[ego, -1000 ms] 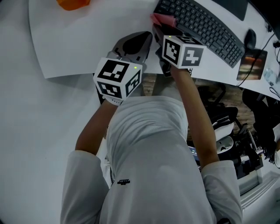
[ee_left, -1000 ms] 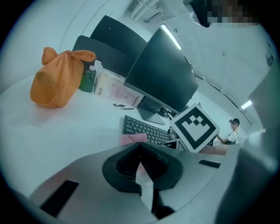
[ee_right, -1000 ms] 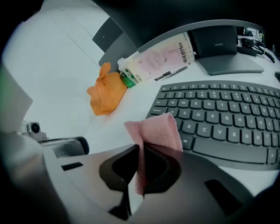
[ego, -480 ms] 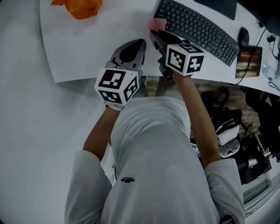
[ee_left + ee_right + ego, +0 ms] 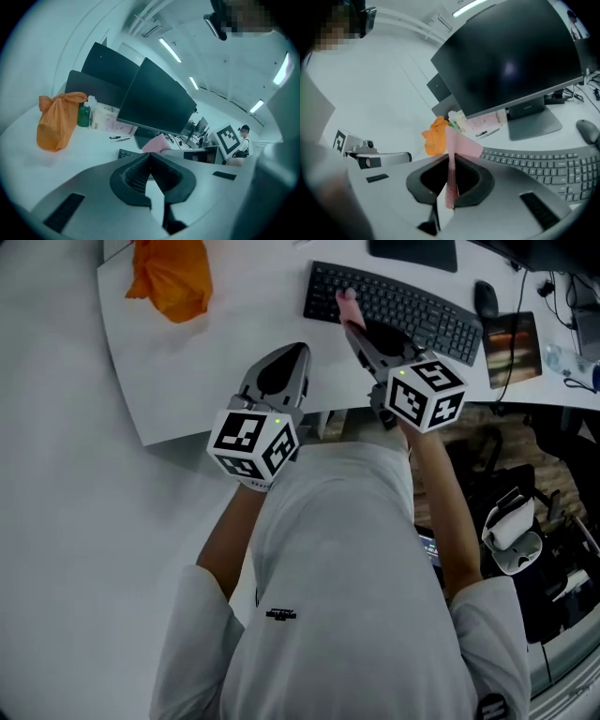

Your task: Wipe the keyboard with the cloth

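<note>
Currently my right tongs (image 5: pixel 352 322) clamp the pink cloth (image 5: pixel 346 296) over the left end of the keyboard (image 5: pixel 412 310); my left tongs (image 5: pixel 286 357) are closed, empty, above the desk (image 5: pixel 225 343).

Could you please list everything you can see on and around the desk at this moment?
desk: one, white, beneath everything
keyboard: one, black, at the desk's far side
monitors: at least two, black, behind the keyboard
mouse: one, black, right of the keyboard
bag: one, orange, at the desk's far left
bottle: one, green, beside the bag
pens: two, dark, in front of the monitors
cloth: one, pink, pinched in the right gripper, over the keyboard's left part
left gripper: one, grey, shut and empty, over the desk's near edge
right gripper: one, grey, shut on the cloth
</note>
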Motion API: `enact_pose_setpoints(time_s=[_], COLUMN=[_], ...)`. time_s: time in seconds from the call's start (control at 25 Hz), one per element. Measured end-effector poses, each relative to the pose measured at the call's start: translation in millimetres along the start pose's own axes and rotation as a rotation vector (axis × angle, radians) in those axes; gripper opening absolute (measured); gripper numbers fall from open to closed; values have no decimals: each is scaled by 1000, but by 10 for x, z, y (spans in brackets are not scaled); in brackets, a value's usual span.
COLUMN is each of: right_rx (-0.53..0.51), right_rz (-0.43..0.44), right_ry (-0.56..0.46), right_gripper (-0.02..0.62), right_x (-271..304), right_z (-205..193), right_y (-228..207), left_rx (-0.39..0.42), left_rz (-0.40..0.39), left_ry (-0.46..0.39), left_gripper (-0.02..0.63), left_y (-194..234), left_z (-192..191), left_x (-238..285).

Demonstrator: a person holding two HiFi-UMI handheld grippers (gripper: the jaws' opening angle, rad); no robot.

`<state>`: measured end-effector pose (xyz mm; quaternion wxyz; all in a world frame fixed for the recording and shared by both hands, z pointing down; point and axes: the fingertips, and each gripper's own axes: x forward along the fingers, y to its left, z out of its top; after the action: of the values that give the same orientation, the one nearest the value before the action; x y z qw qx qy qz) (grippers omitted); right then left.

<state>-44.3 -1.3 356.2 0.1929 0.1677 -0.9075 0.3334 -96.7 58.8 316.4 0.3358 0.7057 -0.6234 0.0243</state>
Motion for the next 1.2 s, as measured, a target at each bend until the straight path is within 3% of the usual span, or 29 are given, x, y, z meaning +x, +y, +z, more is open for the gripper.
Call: enact_pose_setpoints(time_s=[0.36,0.76,1.2], right_rx=[-50,-177,-266], right_rz=[-125,-388,-533], right_ry=[-171,-313,-480], right_gripper=[20,20,18], right_x=[-1009,-2178,-2923], right_z=[465,757,858], right_y=[-159,-294,-19], left_rx=[59,187,254], left_rz=[-64,-151,-207], left_ry=[-74,-128,-199], left_gripper=[18,18,18], left_y=[-387,-748,-1009], left_z=[440,809,1089], left_x=[-139,-212,-384])
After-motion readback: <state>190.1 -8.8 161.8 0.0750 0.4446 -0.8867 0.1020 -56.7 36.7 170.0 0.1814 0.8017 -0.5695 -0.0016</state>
